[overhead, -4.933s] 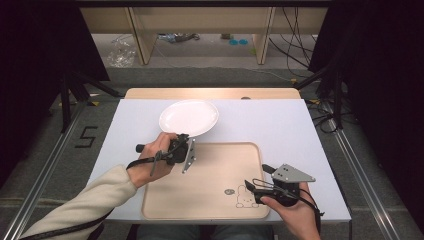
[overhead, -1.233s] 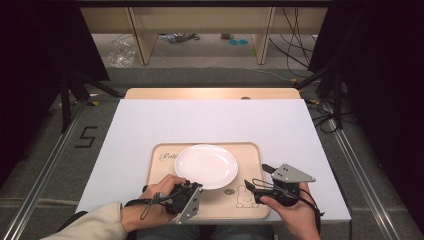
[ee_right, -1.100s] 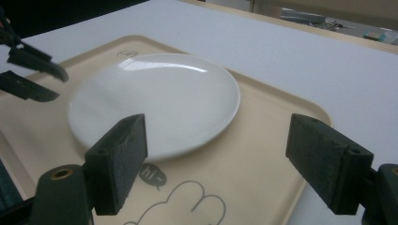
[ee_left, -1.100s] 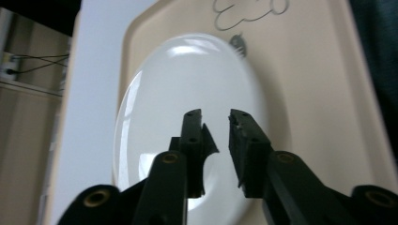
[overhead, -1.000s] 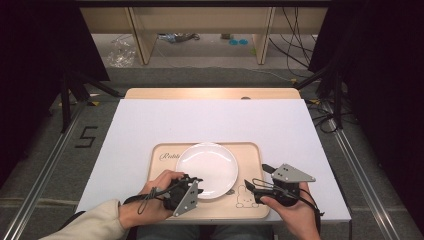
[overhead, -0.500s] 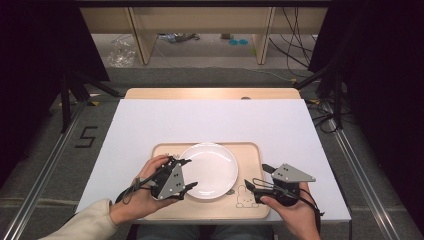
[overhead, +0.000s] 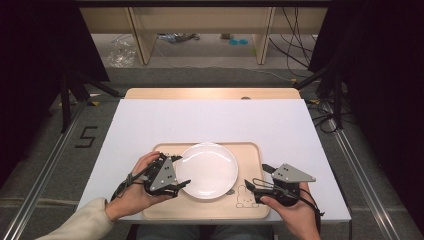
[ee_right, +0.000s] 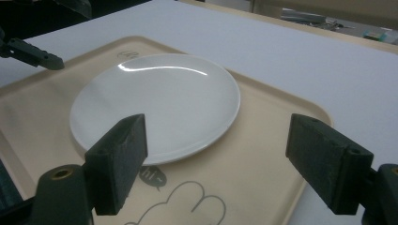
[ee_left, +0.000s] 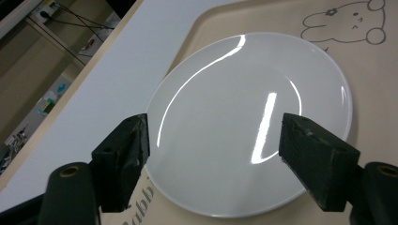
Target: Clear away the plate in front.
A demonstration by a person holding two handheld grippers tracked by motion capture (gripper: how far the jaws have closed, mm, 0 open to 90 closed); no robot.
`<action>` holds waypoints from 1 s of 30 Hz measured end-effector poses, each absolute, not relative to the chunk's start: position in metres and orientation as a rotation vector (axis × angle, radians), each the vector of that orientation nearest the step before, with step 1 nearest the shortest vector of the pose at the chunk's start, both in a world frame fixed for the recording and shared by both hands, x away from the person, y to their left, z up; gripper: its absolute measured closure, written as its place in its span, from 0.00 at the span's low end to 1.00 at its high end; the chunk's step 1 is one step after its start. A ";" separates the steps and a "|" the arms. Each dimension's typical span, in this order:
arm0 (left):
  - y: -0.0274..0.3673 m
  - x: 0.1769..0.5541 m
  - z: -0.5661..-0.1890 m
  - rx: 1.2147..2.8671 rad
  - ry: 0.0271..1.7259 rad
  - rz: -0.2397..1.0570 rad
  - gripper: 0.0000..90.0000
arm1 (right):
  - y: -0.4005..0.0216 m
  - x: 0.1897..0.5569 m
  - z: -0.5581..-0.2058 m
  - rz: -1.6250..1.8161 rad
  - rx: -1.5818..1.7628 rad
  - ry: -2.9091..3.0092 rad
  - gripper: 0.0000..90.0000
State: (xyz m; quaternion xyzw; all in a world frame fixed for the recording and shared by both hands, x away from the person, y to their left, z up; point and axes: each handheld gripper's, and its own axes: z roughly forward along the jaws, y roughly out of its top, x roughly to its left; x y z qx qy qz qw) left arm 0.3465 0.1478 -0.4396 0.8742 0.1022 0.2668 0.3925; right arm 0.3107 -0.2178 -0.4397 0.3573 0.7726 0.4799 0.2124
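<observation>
A white plate (overhead: 207, 170) lies flat in the middle of a beige tray (overhead: 250, 147) printed with a rabbit drawing. My left gripper (overhead: 179, 171) sits at the plate's left rim, pointing right. Its jaws have just been opening and now stand wide apart. In the left gripper view the plate (ee_left: 244, 117) lies on the tray (ee_left: 281, 23) just ahead of the open left gripper (ee_left: 213, 136), untouched by the pads. My right gripper (overhead: 257, 182) rests open over the tray's front right corner. The right gripper view has the plate (ee_right: 155, 103) ahead of my right gripper (ee_right: 218, 126), with nothing between the pads.
The tray lies at the near edge of a white table top (overhead: 215, 120), with bare room behind it and to both sides. A wooden strip (overhead: 210, 93) runs along the far edge. Beyond it are the floor, cables and shelf legs.
The left gripper brought the plate from the white table top onto the tray, then let go of its near rim and slid left to the plate's left side. The right gripper kept still.
</observation>
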 end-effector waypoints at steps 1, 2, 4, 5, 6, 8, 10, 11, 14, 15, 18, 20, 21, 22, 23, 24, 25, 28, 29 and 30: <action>0.150 0.349 -0.441 2.220 0.278 0.665 0.28 | -0.217 0.311 -0.440 1.340 0.991 2.134 0.24; 0.151 0.351 -0.442 2.218 0.290 0.661 0.28 | -0.217 0.311 -0.440 1.340 0.985 2.132 0.24; 0.156 0.356 -0.444 2.212 0.328 0.639 0.28 | -0.217 0.311 -0.440 1.339 0.988 2.133 0.24; 0.160 0.362 -0.446 2.211 0.354 0.626 0.28 | -0.218 0.311 -0.440 1.335 0.996 2.147 0.24; 0.162 0.364 -0.447 2.204 0.355 0.621 0.28 | -0.218 0.311 -0.440 1.335 0.994 2.146 0.24; 0.163 0.365 -0.448 2.201 0.367 0.617 0.28 | -0.218 0.311 -0.440 1.336 0.994 2.148 0.24; 0.164 0.367 -0.451 2.196 0.396 0.604 0.28 | -0.218 0.311 -0.440 1.335 0.989 2.146 0.24; 0.164 0.368 -0.452 2.202 0.396 0.610 0.28 | -0.218 0.311 -0.440 1.336 0.989 2.145 0.24; 0.166 0.371 -0.455 2.207 0.408 0.599 0.29 | -0.218 0.310 -0.439 1.330 0.993 2.144 0.24; 0.167 0.374 -0.455 2.204 0.387 0.605 0.29 | -0.218 0.311 -0.440 1.353 0.986 2.136 0.24; 0.169 0.378 -0.454 2.202 0.364 0.623 0.29 | -0.220 0.310 -0.439 1.341 0.986 2.139 0.24; 0.169 0.379 -0.454 2.192 0.364 0.615 0.29 | -0.219 0.310 -0.439 1.339 0.986 2.142 0.24; 0.169 0.379 -0.454 2.189 0.366 0.610 0.29 | -0.219 0.310 -0.439 1.337 0.983 2.143 0.24; 0.169 0.379 -0.454 2.191 0.363 0.608 0.29 | -0.219 0.310 -0.439 1.340 0.987 2.144 0.24; 0.169 0.379 -0.454 2.195 0.357 0.611 0.29 | -0.219 0.310 -0.439 1.340 0.983 2.141 0.24; 0.168 0.379 -0.455 2.193 0.360 0.608 0.29 | -0.219 0.310 -0.439 1.338 0.982 2.143 0.24; 0.168 0.379 -0.455 2.190 0.369 0.601 0.29 | -0.219 0.310 -0.439 1.340 1.002 2.153 0.24; 0.167 0.378 -0.456 2.188 0.381 0.580 0.29 | -0.219 0.310 -0.440 1.340 0.985 2.141 0.24; 0.167 0.378 -0.456 2.188 0.381 0.580 0.30 | -0.219 0.310 -0.440 1.340 0.985 2.141 0.24; 0.167 0.378 -0.456 2.188 0.383 0.581 0.30 | -0.219 0.309 -0.439 1.339 1.003 2.154 0.24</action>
